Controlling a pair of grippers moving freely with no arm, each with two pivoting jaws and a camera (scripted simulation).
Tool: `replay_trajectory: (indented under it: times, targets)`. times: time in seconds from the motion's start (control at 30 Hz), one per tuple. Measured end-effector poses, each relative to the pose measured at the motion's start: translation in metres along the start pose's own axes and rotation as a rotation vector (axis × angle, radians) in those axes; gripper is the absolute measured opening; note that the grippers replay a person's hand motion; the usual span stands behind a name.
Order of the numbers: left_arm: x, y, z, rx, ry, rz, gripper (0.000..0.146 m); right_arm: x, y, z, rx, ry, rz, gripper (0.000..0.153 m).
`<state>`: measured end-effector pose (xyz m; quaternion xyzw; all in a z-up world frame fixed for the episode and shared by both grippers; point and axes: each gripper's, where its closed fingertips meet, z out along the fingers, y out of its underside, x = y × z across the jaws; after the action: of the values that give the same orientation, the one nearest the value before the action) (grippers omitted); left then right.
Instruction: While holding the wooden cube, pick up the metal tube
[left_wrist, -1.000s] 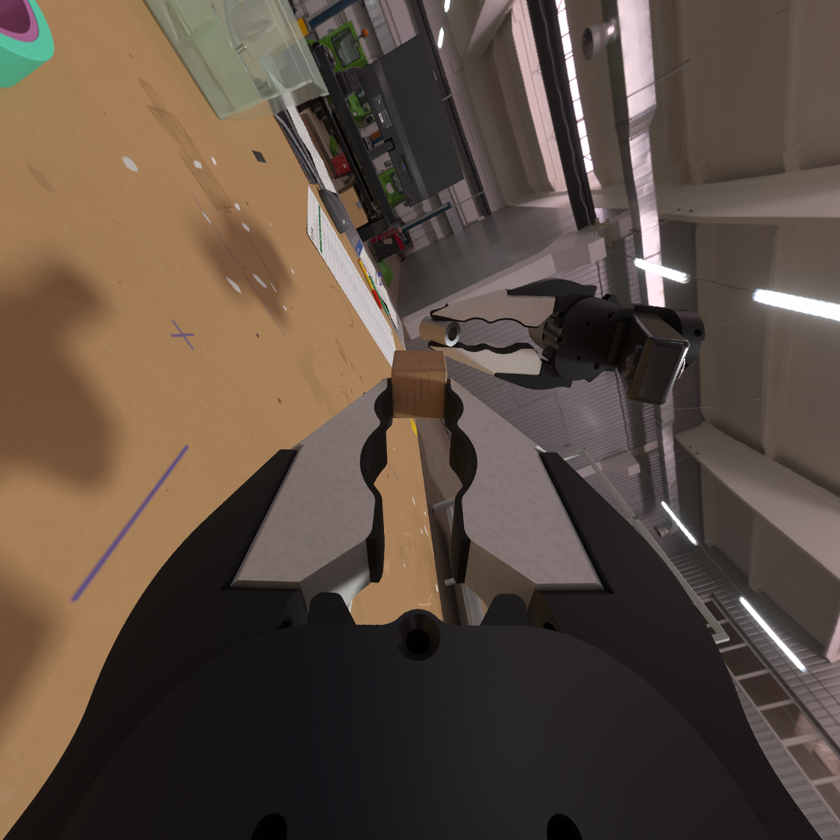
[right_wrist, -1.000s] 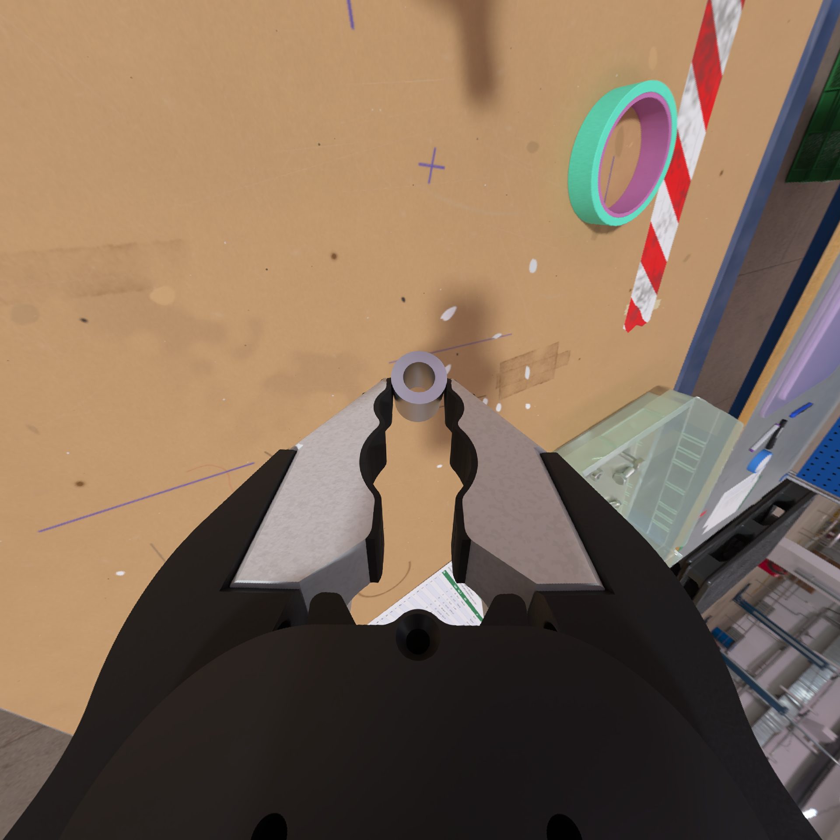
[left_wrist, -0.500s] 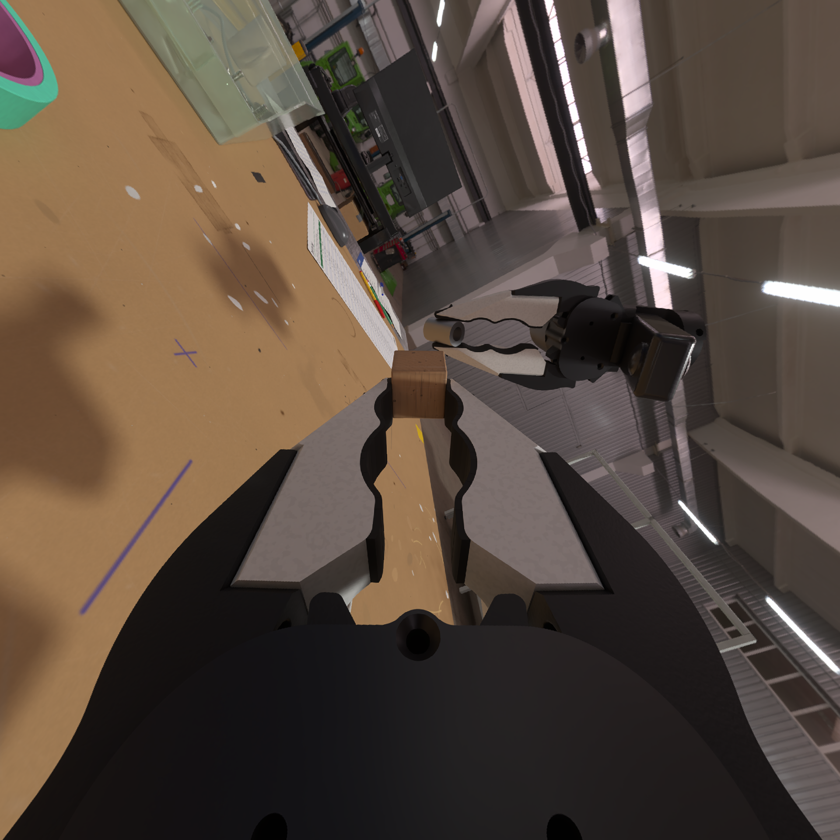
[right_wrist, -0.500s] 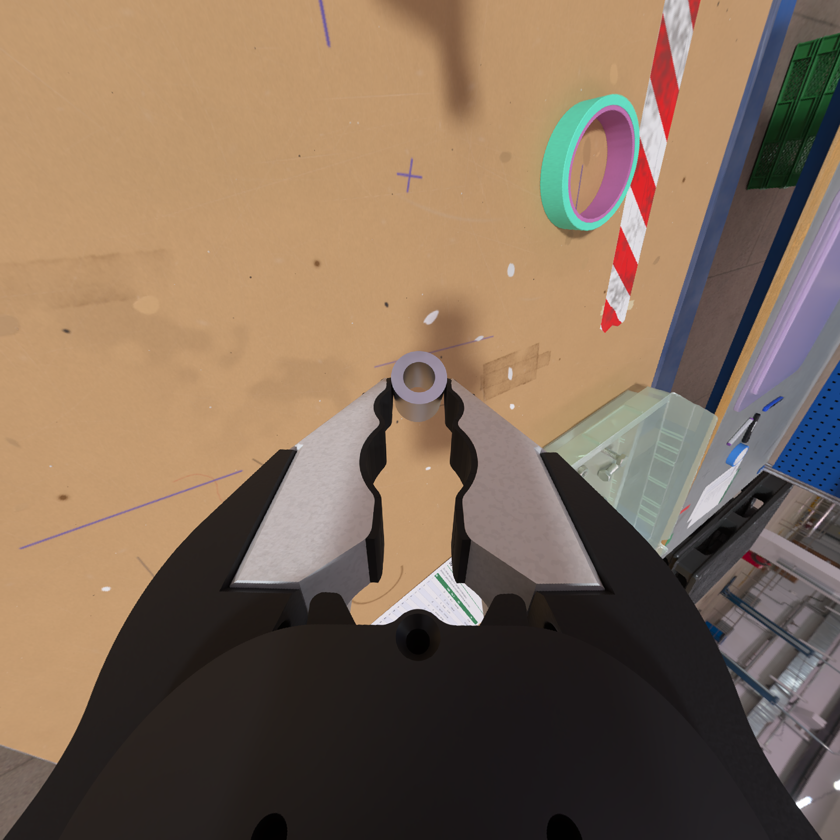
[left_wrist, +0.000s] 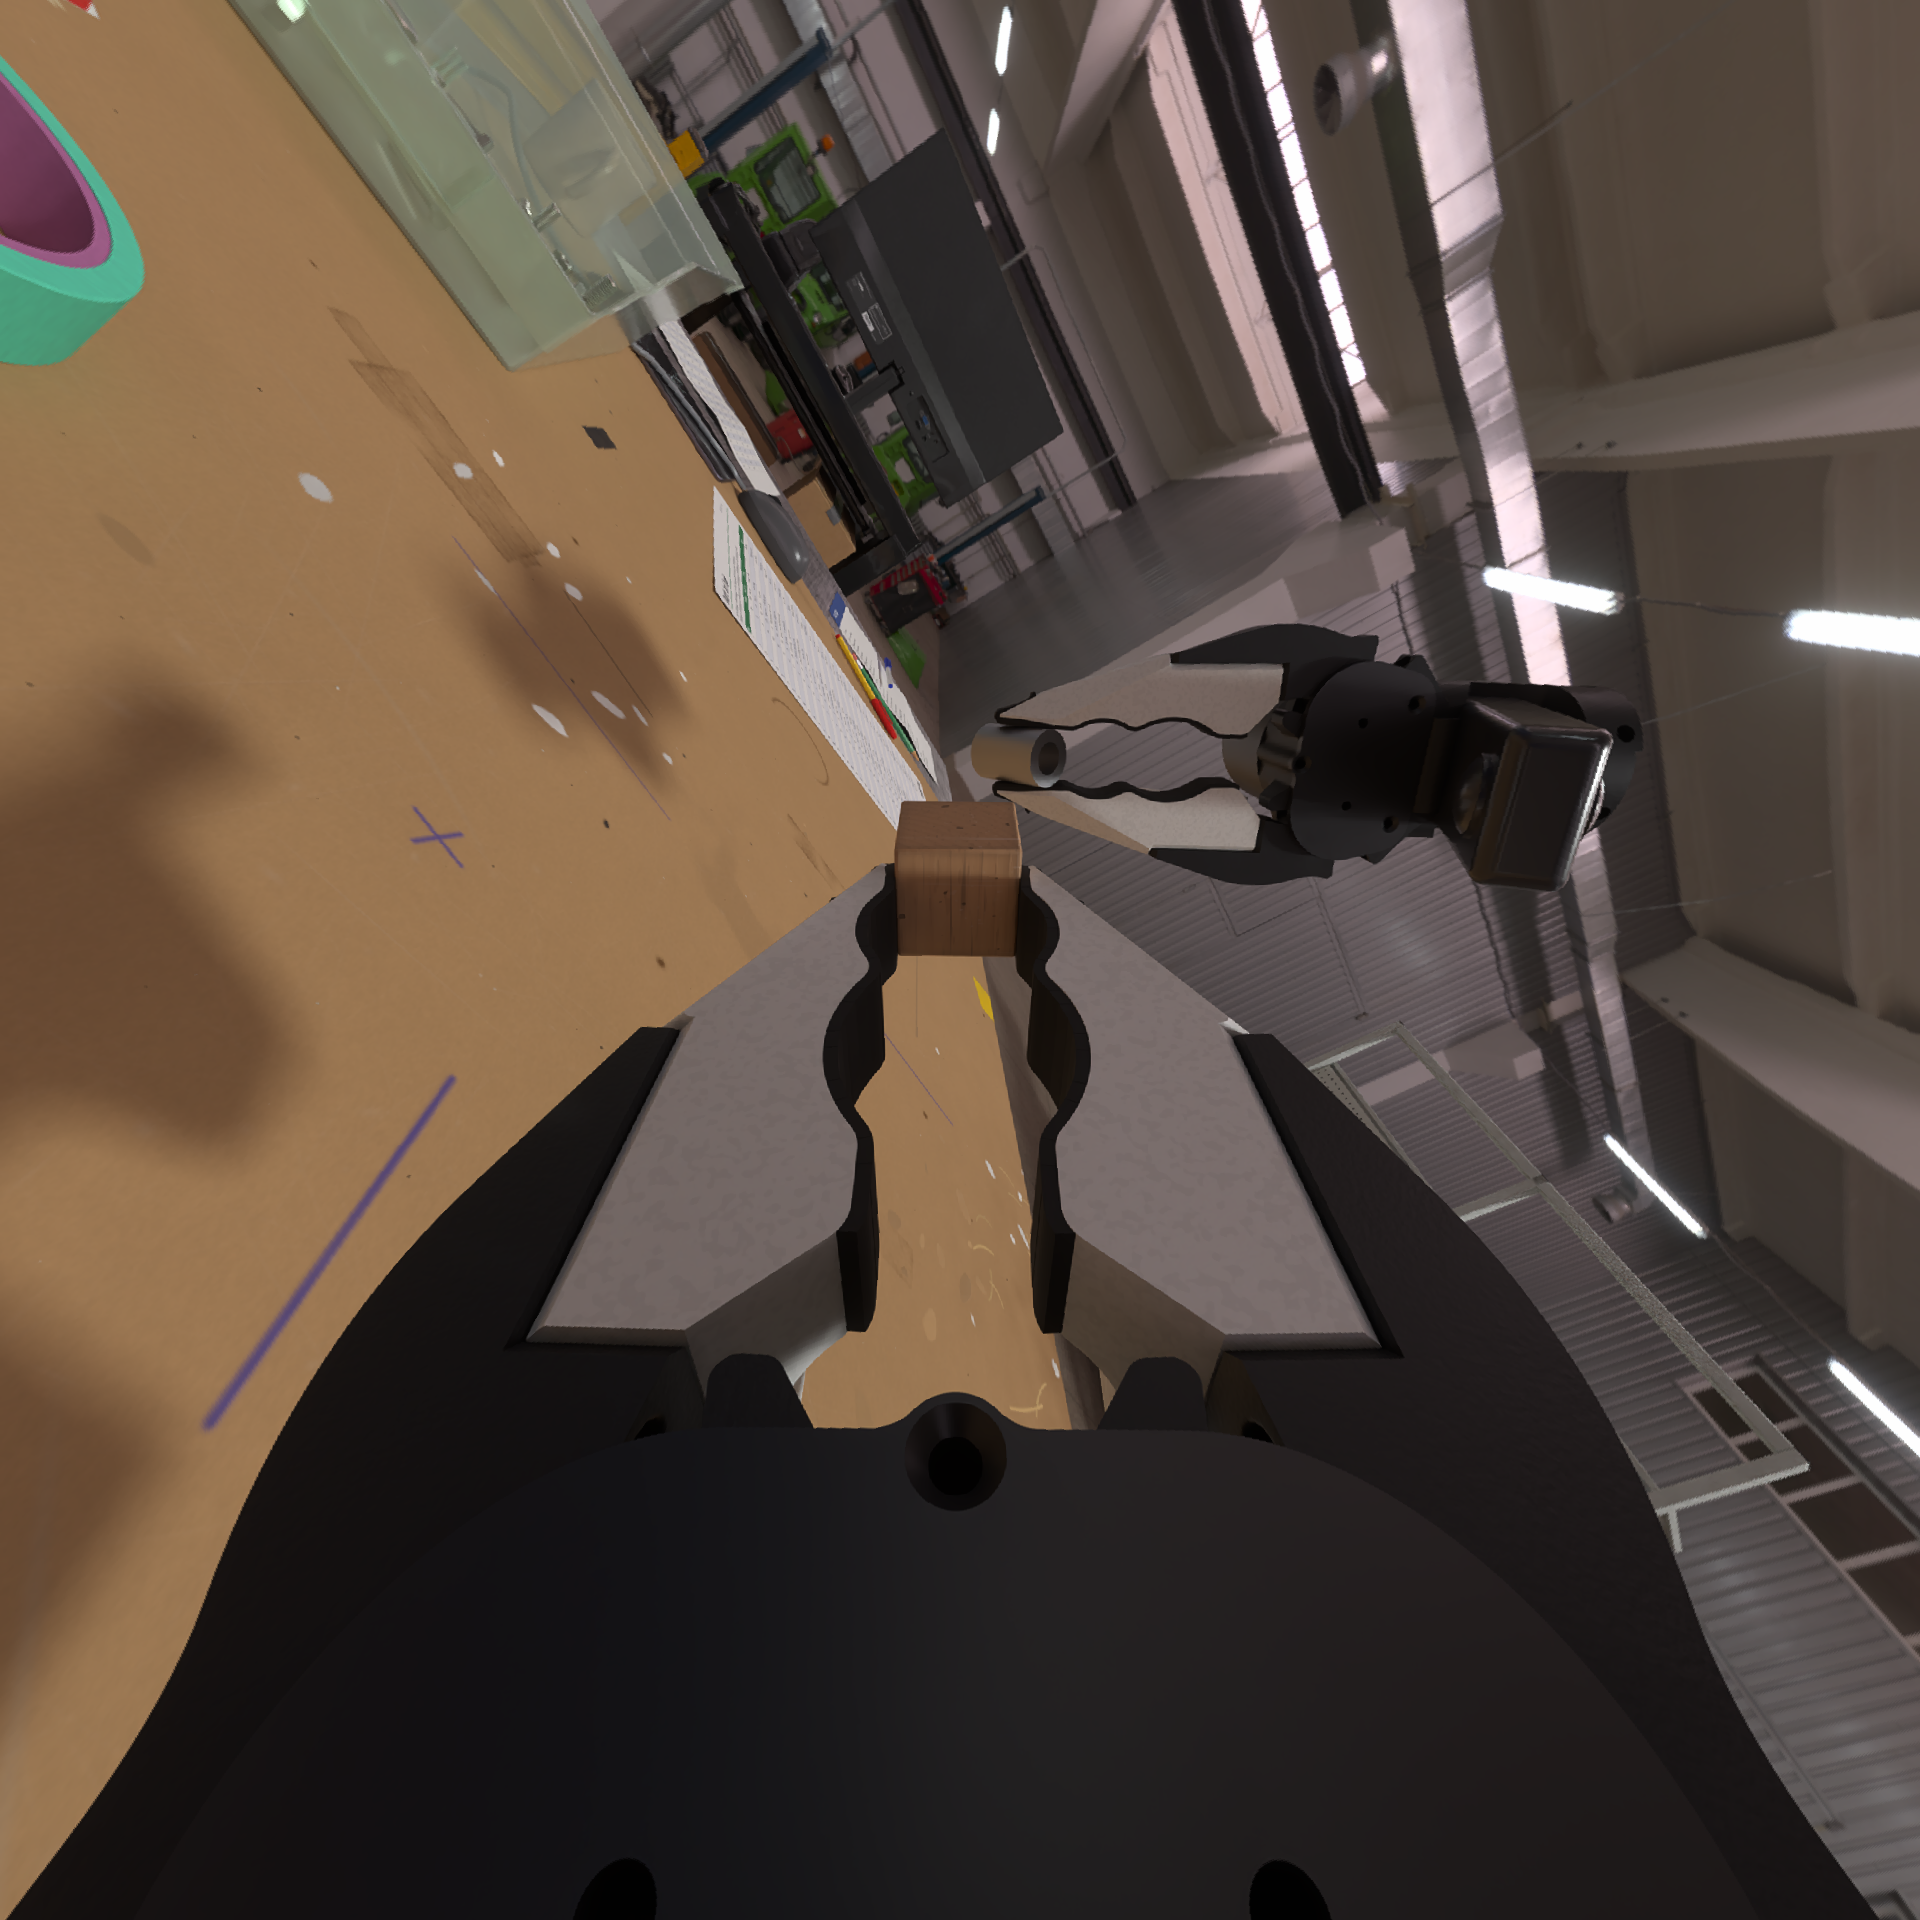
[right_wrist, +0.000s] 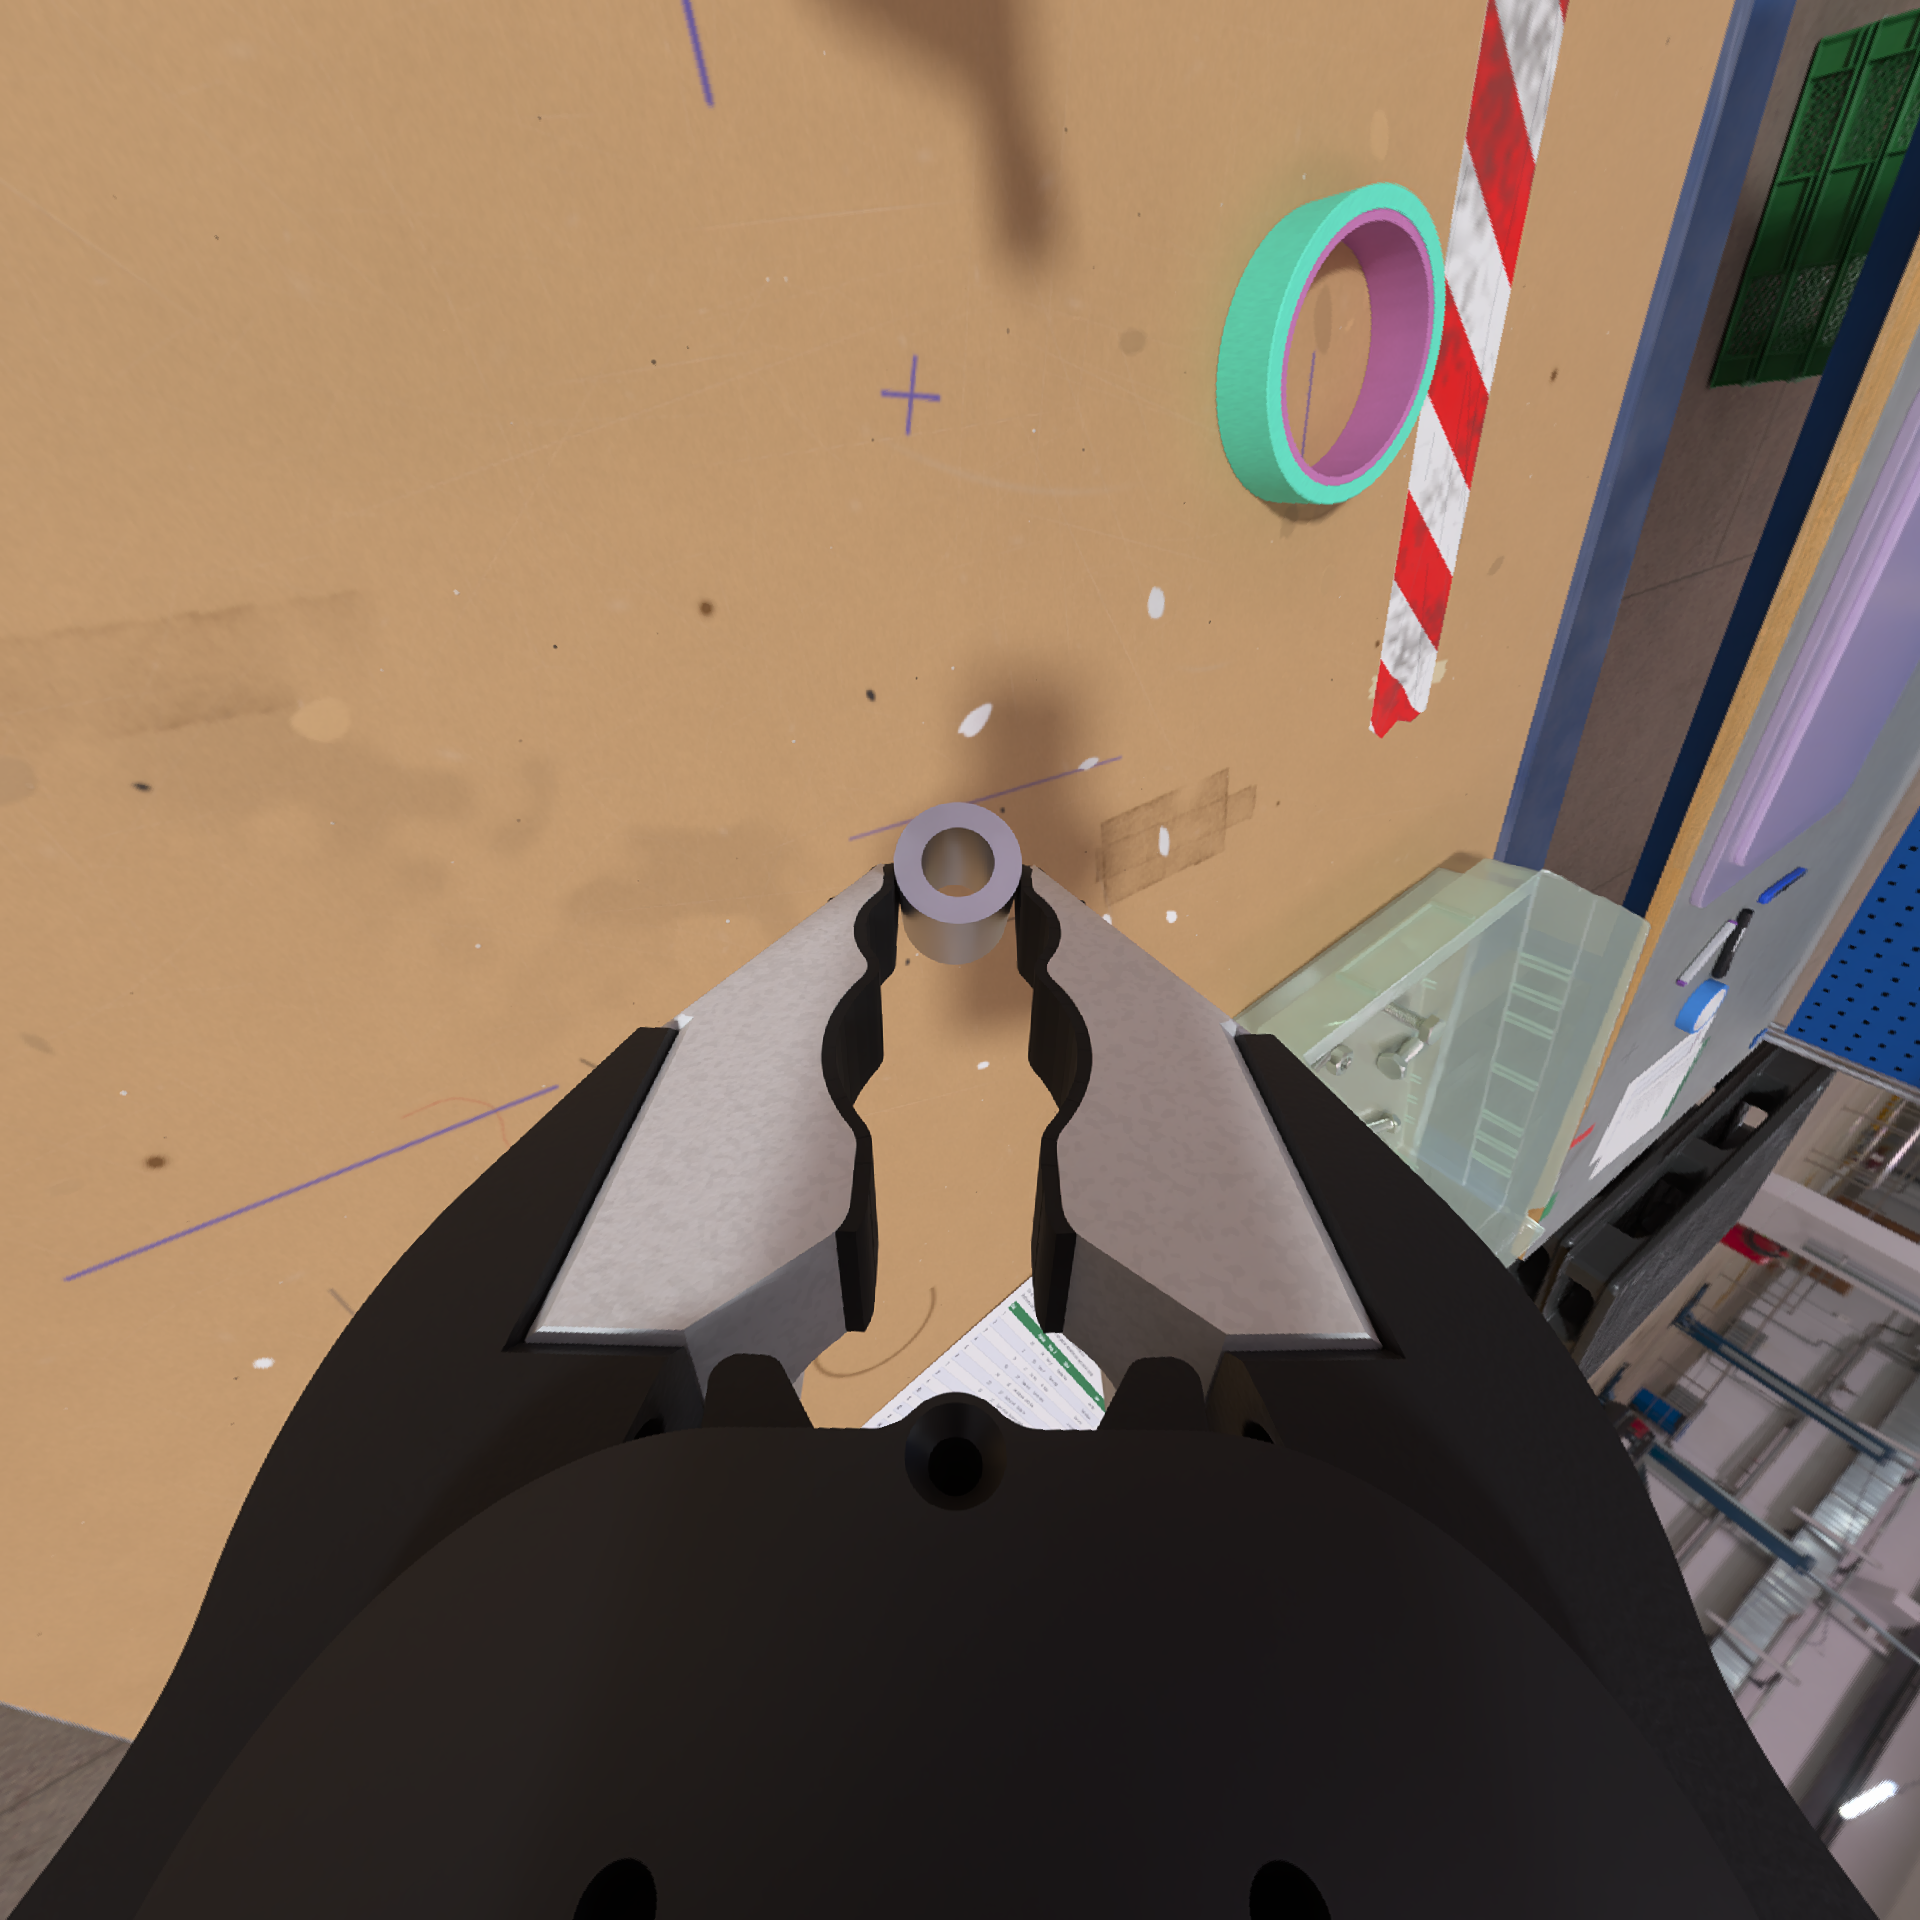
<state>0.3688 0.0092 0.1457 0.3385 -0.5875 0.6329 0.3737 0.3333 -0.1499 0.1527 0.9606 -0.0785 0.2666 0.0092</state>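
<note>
My left gripper (left_wrist: 957, 896) is shut on the wooden cube (left_wrist: 957, 883), held at the fingertips well above the brown tabletop (left_wrist: 260, 727). My right gripper (right_wrist: 957, 902) is shut on the short grey metal tube (right_wrist: 956, 883), whose open end faces the camera, lifted clear of the tabletop (right_wrist: 416, 416). In the left wrist view the right gripper (left_wrist: 1013, 764) shows beyond the cube, off the table's edge, with the tube (left_wrist: 1018, 755) between its fingertips.
A green tape roll with a purple core (right_wrist: 1335, 343) lies on the table, also in the left wrist view (left_wrist: 52, 239). A clear plastic box (right_wrist: 1455, 1049) (left_wrist: 488, 177) stands by the table edge. A red-and-white striped strip (right_wrist: 1449, 395) and a printed sheet (left_wrist: 800, 644) lie on the table.
The right gripper with the tube has risen farther from the table and turned slightly. The left gripper has shifted a little, still gripping the cube. Both grips are unchanged.
</note>
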Motion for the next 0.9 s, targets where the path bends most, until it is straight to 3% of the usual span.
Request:
replay_trajectory:
  times: [0.9]
  targets:
    - [0.0019,0.0023,0.0030,0.003,0.009,-0.007,0.021,-0.0024,-0.0087,0.0022,-0.012,0.006,-0.019,0.022]
